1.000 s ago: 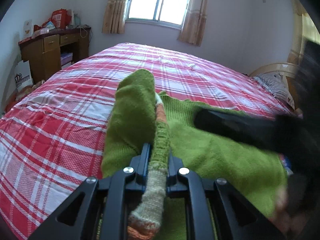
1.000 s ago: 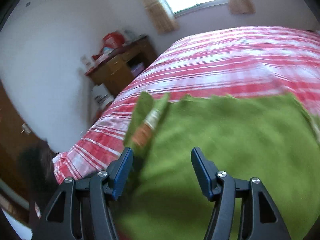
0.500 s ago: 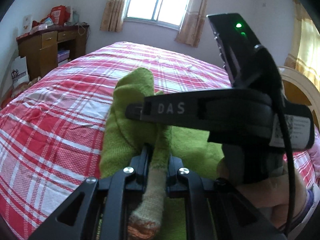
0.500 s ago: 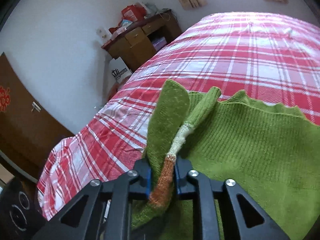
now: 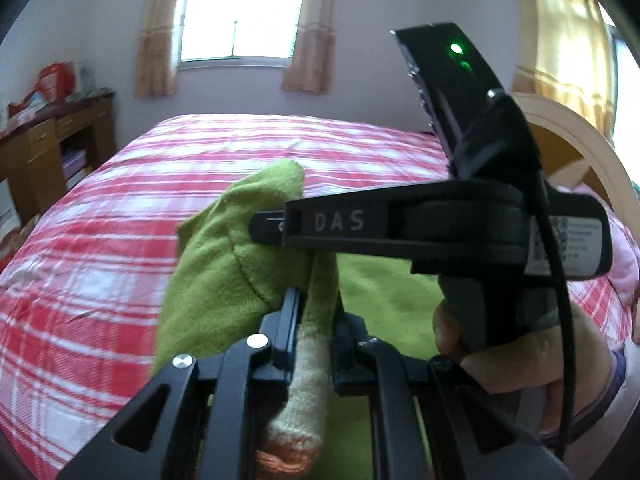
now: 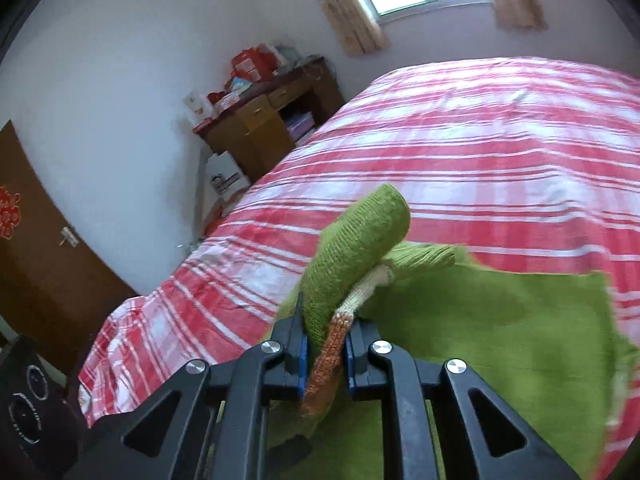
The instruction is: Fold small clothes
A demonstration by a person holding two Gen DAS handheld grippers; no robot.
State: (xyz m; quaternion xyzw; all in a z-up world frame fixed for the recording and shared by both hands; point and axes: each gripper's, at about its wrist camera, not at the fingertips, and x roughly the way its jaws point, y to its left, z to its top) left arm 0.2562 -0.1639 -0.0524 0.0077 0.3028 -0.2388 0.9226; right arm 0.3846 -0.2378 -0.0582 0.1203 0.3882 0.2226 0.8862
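Both your grippers pinch the striped cuff of the green knitted sweater (image 6: pixel 500 340), which lies on the red plaid bedspread (image 6: pixel 460 160): left gripper (image 5: pixel 316 320) and right gripper (image 6: pixel 326 344) clamped side by side. Pull unevenly and the thin cuff may slip free, dragging the body askew.

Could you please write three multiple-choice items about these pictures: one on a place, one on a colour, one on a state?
1. Where does the sweater lie?
A. on the plaid bed
B. on the desk
C. on the floor

2. What colour is the sweater's body?
A. blue
B. green
C. black

3. How is the right gripper?
A. wide open, empty
B. shut on the sweater
C. shut on a pillow

Key: 1 A, green knit spreads over the red plaid bed; 2 B, the knit is green, with a cream and orange trim; 3 B, both pads pinch the trim edge.
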